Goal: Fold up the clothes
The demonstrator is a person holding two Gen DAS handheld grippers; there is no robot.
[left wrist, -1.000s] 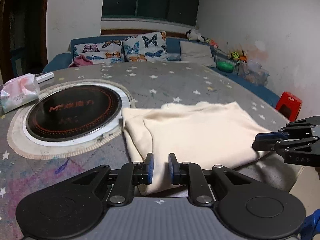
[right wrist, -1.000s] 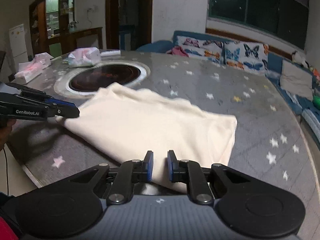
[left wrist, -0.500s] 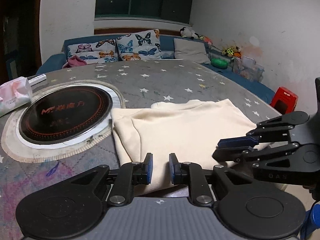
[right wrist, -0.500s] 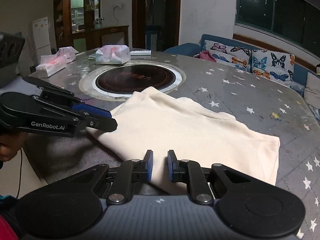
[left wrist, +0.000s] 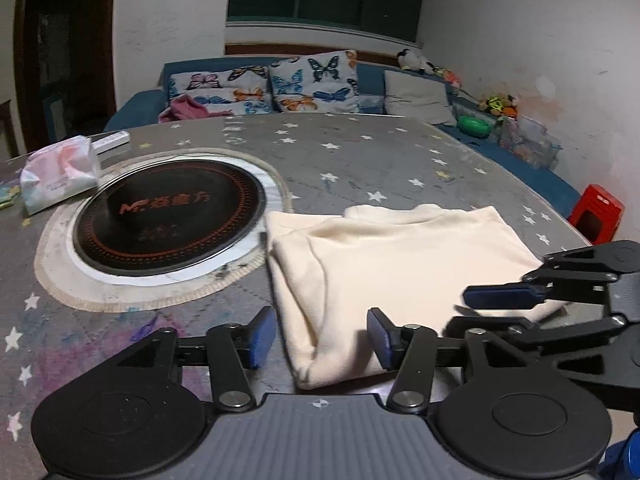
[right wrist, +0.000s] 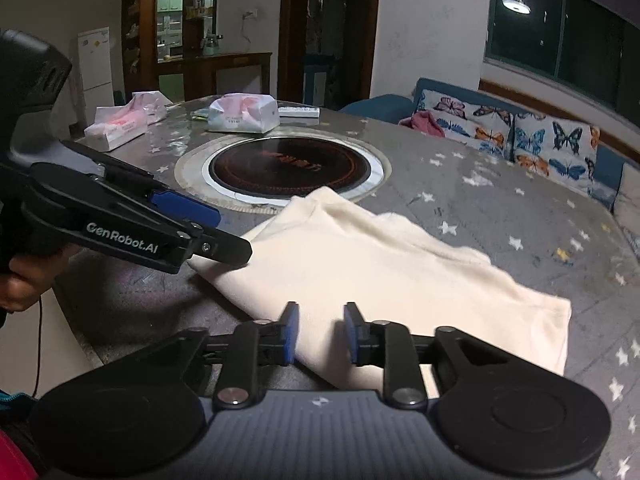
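Left gripper (left wrist: 322,338): I see its jaws have just been opening; they stand apart over the near corner of the garment, pads not pressing it.
Right gripper (right wrist: 318,334): jaws have just been opening, a narrow gap, cloth edge between them, unpinched.
Cream garment (left wrist: 400,264): folded flat on the star-patterned table (left wrist: 360,152), just beside the round black cooktop (left wrist: 172,212).
Tissue pack (left wrist: 60,172): beyond the cooktop, well apart from the garment.
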